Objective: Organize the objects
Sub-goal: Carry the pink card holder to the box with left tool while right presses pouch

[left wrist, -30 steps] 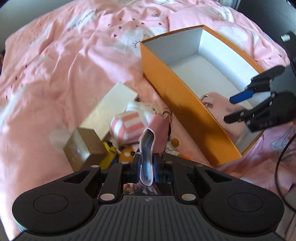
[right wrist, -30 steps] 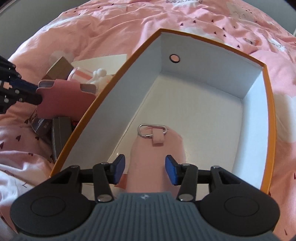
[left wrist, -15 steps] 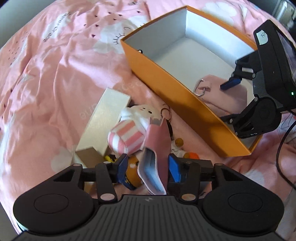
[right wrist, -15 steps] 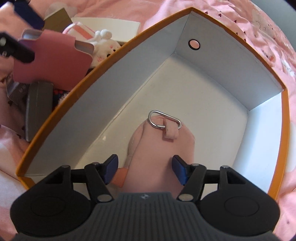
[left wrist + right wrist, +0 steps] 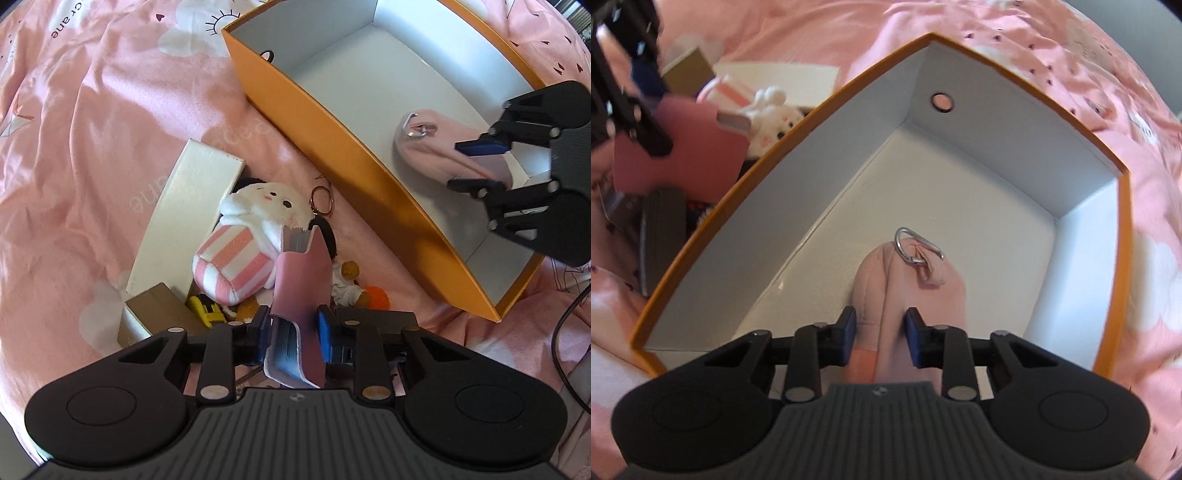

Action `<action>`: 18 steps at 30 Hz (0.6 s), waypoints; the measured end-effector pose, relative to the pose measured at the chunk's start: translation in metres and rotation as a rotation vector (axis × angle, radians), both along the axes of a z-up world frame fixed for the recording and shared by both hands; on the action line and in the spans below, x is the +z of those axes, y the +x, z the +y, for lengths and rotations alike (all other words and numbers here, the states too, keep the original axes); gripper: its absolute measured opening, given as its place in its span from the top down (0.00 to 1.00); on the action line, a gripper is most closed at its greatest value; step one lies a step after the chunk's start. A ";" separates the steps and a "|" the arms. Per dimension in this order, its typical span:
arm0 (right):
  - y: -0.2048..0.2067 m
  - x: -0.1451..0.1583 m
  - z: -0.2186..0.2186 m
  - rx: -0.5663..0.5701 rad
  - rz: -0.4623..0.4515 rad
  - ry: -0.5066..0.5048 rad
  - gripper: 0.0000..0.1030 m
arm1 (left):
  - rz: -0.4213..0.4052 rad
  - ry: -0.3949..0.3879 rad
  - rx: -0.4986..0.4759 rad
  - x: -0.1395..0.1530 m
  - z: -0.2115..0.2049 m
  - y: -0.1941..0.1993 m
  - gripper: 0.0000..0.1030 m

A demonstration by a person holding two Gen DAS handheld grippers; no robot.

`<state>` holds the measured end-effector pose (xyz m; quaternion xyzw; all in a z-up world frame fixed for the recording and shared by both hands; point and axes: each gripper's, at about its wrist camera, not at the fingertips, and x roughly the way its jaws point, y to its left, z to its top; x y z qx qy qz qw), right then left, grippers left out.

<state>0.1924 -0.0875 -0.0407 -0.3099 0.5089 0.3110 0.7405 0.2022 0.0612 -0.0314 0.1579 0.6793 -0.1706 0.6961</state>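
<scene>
A pink card case (image 5: 301,280) stuffed with cards stands between the pads of my left gripper (image 5: 293,325). The jaws are closing and press on its sides, above the pile of toys. The case also shows at the left of the right wrist view (image 5: 683,155). My right gripper (image 5: 881,328) is inside the orange box (image 5: 831,155), its jaws closing on a soft pink pouch (image 5: 916,291) with a metal clip; the fabric bunches between the pads. From the left wrist view, the right gripper (image 5: 476,162) pinches the pouch (image 5: 432,147) on the floor of the orange box (image 5: 332,122).
On the pink bedding (image 5: 92,129) beside the box lie a striped plush toy (image 5: 251,236), a flat white box (image 5: 188,206), a small gold box (image 5: 159,314), a yellow toy (image 5: 207,312) and an orange ball (image 5: 376,297). A dark case (image 5: 659,236) lies against the box's outer wall.
Both grippers widened, then narrowed again: the left on the card case, the right on the pouch, which now bunches up. The left gripper shifted over the toy pile.
</scene>
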 end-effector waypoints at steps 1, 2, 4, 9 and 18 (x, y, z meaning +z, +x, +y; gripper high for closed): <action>0.003 0.006 -0.010 -0.039 0.028 0.037 0.72 | 0.001 -0.003 0.013 0.001 0.001 -0.002 0.73; 0.007 0.011 -0.019 -0.080 0.061 0.072 0.72 | 0.000 -0.008 0.029 0.002 0.002 -0.002 0.74; 0.013 0.017 -0.039 -0.164 0.122 0.134 0.72 | -0.003 -0.023 0.065 0.005 0.005 -0.005 0.76; 0.005 0.030 -0.079 -0.306 0.172 0.229 0.73 | -0.066 -0.079 0.154 0.021 0.013 -0.020 0.79; 0.006 0.042 -0.100 -0.403 0.147 0.273 0.74 | -0.270 -0.257 0.322 0.081 0.028 -0.048 0.80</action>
